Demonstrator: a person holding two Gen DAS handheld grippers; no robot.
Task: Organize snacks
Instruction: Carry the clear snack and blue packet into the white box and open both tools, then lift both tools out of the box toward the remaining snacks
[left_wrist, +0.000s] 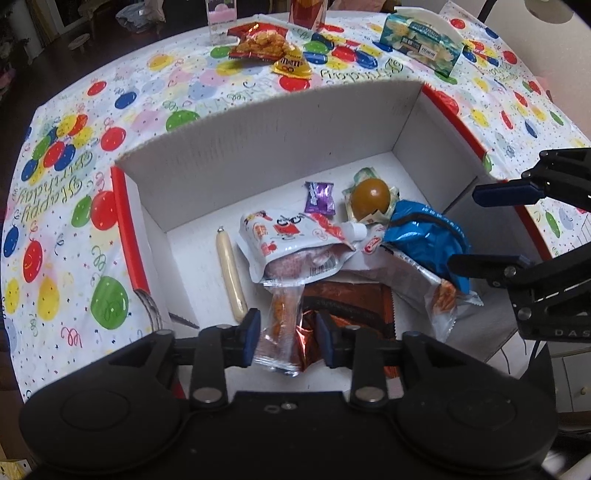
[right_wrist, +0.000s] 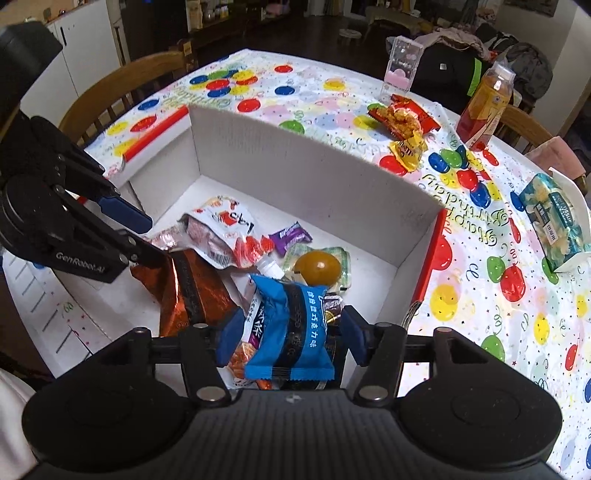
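A white cardboard box (left_wrist: 280, 147) with red outer edges holds several snacks: a pale sausage stick (left_wrist: 231, 273), a white-and-red pouch (left_wrist: 291, 236), a purple candy (left_wrist: 319, 197), a packed brown egg (left_wrist: 370, 197), a copper foil bag (left_wrist: 351, 306) and a clear packet of orange snack (left_wrist: 282, 325). My left gripper (left_wrist: 288, 338) hangs open over the clear packet and foil bag. My right gripper (right_wrist: 291, 339) is wide open, its fingers either side of a blue packet (right_wrist: 295, 325) that rests on the pile. A red snack bag (left_wrist: 260, 42) and a yellow candy packet (left_wrist: 293, 66) lie on the table beyond the box.
The table wears a balloon-print birthday cloth (left_wrist: 74, 221). A tissue box (right_wrist: 554, 218) sits at the right, a drink bottle (right_wrist: 484, 107) and a clear case with pink inside (right_wrist: 400, 70) at the far edge. Wooden chairs (right_wrist: 122, 88) stand around the table.
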